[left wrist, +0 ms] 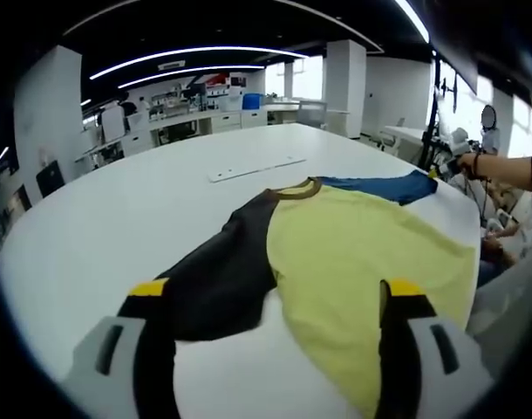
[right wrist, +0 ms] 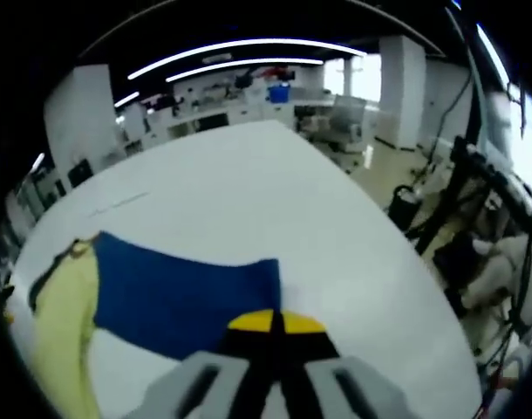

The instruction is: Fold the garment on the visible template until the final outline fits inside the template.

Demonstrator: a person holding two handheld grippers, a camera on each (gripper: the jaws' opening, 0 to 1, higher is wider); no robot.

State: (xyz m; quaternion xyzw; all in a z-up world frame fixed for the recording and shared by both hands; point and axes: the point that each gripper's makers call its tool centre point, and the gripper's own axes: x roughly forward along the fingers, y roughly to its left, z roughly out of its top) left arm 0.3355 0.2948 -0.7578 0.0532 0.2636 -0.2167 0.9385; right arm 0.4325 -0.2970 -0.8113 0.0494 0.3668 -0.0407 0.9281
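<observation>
The right gripper (right wrist: 275, 325), fingers together, pinches the garment's blue sleeve (right wrist: 183, 301) on the white table (right wrist: 248, 192).

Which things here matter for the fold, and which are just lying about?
Job:
- garment, yellow body
- its blue sleeve, pinched by the right gripper
- its dark sleeve, between the open left gripper jaws

Lying about:
- flat white strip on the table

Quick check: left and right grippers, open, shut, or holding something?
Left gripper: open, above the shirt, holding nothing.
Right gripper: shut on the blue sleeve.
</observation>
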